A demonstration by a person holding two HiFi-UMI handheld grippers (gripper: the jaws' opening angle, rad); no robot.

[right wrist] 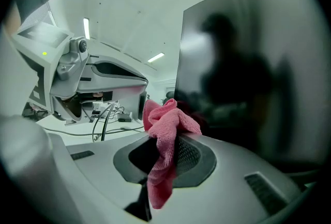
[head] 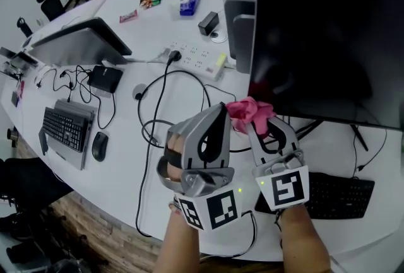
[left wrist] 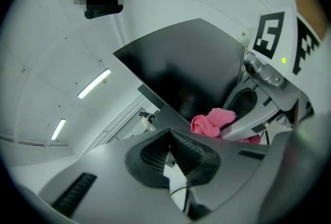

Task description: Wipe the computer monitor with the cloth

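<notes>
Lower centre of frame, right hand-held gripper (head: 265, 121): jaws clamped on the pink cloth (right wrist: 168, 119), with a bunch standing out past the tips and a tail hanging below.
Left hand-held gripper (left wrist: 169, 151): just left of the other one, jaws drawn in to a thin slit with nothing between them.
Cloth's place: at the lower left corner of the computer monitor (head: 322, 26), which fills the upper right of the frame. I cannot tell whether it touches the glass.
Monitor: dark and switched off, standing on the white bench (head: 189, 32), with a black keyboard (head: 341, 193) below it.
Done so far: the cloth is gripped and brought up to the screen's edge.
Left to do: by my reckoning the wiping itself, since the cloth sits at the corner and the broad dark face lies beyond it. No wiped patch shows on the screen.
</notes>
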